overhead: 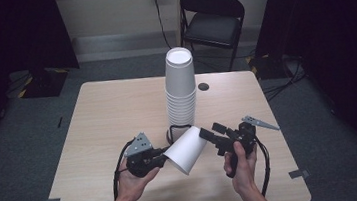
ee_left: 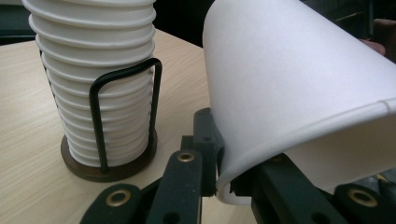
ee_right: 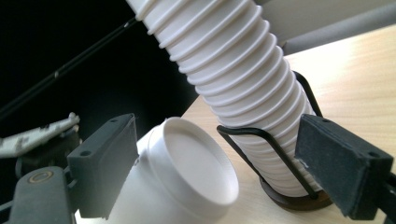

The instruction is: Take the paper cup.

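A tall stack of white paper cups (overhead: 181,87) stands in a black wire holder (ee_left: 99,122) at the middle of the table. A single white cup (overhead: 186,150) is held tilted just in front of the stack. My left gripper (overhead: 164,157) is shut on this cup's rim (ee_left: 243,179), one jaw inside the cup and one outside. My right gripper (overhead: 206,135) is open, and the cup's base (ee_right: 191,170) lies between its pads (ee_right: 105,163). The stack (ee_right: 238,79) rises just behind that base.
The light wooden table (overhead: 112,112) has a small dark hole (overhead: 203,86) to the right of the stack. A black folding chair (overhead: 213,19) stands beyond the far edge. The person's hands come in at the near edge.
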Tool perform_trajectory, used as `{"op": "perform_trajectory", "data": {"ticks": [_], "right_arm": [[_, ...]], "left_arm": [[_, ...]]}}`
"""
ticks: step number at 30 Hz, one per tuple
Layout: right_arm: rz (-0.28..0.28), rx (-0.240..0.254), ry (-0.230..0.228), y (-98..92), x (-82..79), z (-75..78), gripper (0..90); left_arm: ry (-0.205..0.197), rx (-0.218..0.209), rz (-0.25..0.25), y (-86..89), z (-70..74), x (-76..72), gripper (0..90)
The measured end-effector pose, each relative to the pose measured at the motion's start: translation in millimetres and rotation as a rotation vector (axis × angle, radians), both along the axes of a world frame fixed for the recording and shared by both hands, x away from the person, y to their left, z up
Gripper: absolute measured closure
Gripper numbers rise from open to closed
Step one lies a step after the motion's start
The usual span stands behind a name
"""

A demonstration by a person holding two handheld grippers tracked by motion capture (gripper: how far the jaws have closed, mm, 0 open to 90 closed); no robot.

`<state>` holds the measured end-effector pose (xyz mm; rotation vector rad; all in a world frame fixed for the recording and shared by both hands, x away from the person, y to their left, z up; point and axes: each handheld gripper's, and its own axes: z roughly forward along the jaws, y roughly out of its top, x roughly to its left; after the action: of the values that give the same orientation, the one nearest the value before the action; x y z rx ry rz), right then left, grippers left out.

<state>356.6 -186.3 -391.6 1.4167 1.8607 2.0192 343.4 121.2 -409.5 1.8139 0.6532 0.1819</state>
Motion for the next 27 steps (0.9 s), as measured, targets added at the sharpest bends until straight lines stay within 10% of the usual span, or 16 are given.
{"op": "perform_trajectory", "data": {"ticks": [19, 27], "right_arm": [[0.04, -0.223, -0.201, -3.9, -19.2, -3.3, 13.4], [0.146, -0.314, -0.319, 9.2, -24.4, -11.4, 13.2]], "left_arm": [[0.099, 0.201, -0.009, 14.0, 14.0, 11.7, 84.7], [0.165, 0.316, -0.051, 16.6, 17.6, 15.9, 84.6]]}}
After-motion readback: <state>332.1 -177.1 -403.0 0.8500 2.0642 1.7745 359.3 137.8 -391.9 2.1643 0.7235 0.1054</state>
